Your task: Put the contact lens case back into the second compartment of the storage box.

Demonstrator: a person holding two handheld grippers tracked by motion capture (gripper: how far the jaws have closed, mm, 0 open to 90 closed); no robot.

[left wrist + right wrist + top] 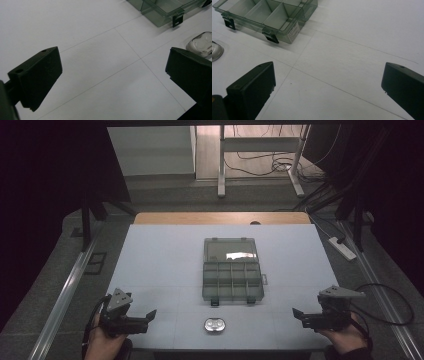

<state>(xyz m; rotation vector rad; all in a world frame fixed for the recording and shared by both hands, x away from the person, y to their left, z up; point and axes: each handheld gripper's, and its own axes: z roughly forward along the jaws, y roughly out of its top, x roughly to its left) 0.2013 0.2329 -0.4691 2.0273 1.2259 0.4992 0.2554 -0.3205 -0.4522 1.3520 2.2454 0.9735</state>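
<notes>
A clear grey compartment box (232, 279) lies open at the middle of the white table, its lid (231, 249) folded flat behind it; its compartments look empty. One corner of the box (160, 10) is in the left gripper view, and the box (267, 15) with two black latches is in the right gripper view. A small shiny oval object (215, 325) rests in front of it near the table's front edge. My left gripper (150, 316) is held low at the front left, open, nothing between its jaws. My right gripper (298, 315) is at the front right, open and empty too.
The white table (165, 260) has a wooden strip along its far edge. A power strip (342, 248) and cables lie on the floor at the right. A desk frame (260, 160) stands behind the table. The oval object (201, 44) lies just past my left gripper's right jaw.
</notes>
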